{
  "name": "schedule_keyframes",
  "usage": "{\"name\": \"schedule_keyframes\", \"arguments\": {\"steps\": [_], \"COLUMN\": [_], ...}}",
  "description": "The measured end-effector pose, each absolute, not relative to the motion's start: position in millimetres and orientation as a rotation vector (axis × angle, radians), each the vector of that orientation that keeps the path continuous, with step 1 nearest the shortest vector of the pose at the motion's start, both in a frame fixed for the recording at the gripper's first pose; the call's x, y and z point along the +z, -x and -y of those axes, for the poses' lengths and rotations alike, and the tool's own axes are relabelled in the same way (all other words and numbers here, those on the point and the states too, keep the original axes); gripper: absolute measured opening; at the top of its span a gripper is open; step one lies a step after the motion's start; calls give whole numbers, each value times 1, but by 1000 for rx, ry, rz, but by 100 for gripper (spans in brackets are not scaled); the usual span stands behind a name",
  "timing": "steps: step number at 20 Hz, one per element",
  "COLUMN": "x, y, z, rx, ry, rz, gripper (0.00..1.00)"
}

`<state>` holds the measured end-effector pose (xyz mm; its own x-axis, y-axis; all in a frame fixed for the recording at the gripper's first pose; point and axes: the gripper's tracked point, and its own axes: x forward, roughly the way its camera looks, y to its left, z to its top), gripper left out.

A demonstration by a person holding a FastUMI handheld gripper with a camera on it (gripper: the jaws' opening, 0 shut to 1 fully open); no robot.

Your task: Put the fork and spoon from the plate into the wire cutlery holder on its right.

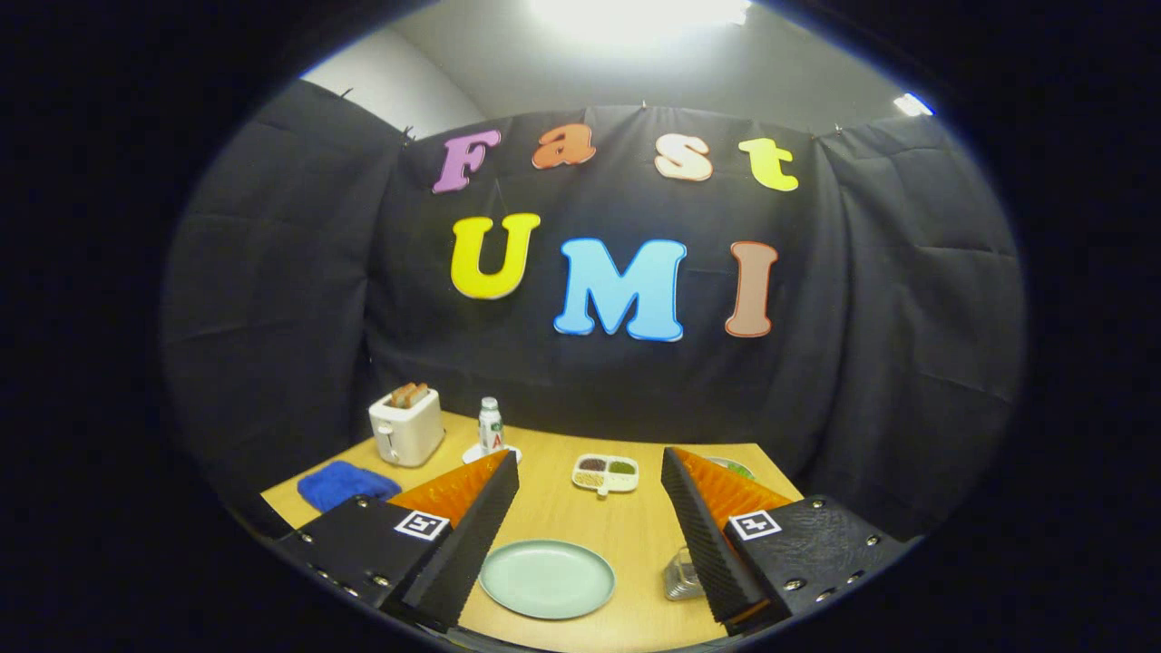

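Gripper (590, 535) held above the near end of the wooden table (635, 535), fingers spread wide, nothing between them. Released, not touching anything.

Plate (547, 578) lies flat on the table just ahead of and below the fingers, nearer the left one. Its surface looks bare from here; no fork or spoon can be made out on it. Holder (680, 573) stands just right of the plate, mostly hidden behind the right finger; what it contains cannot be told.

Farther back: a small divided dish (605, 473) at centre, a bottle (490, 424) on a saucer, a toaster (406, 426) at far left, a blue cloth (343, 483) near left.

Risks, as judged from this view:
- Cutlery may already be in the holder. Closing on the plate then would catch only its rim and tip or drag it.
- The right finger hides the holder, so a descent on that side could knock it over or push it off the near edge.
- The plate sits near the table's near edge; a sideways nudge could slide it off.
- The wide-angle view bends the finger lines, so judging height above the plate is unreliable.
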<state>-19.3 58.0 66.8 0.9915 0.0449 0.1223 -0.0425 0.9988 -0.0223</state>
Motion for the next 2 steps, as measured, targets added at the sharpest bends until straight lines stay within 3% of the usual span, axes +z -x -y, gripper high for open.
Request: {"name": "schedule_keyframes", "arguments": {"steps": [2], "x": [69], "y": [28], "z": [-58], "rx": [43], "ry": [-18], "rz": [173], "gripper": [96]}}
